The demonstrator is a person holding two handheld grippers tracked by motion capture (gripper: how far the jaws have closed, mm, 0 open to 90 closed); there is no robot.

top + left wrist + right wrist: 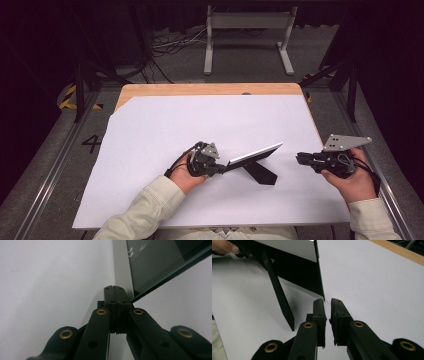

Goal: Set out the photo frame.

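- The left gripper (223, 168) is clamped on the near corner of a photo frame (255, 154); in the left gripper view its jaws stand pressed together at the frame's (155, 262) lower edge.
- The frame is tilted over the white sheet (200, 120) on the table (210, 89), with its black back stand (260, 172) reaching down to the sheet.
- The right gripper (299, 158) lies just beside the frame's far end, not touching it in the high view.
- The right gripper view shows its jaws a narrow gap apart, nothing between them, right at the frame's (294, 267) corner.
- That view also shows the stand (279, 292) and the dark back, while the left gripper view shows the glass face.
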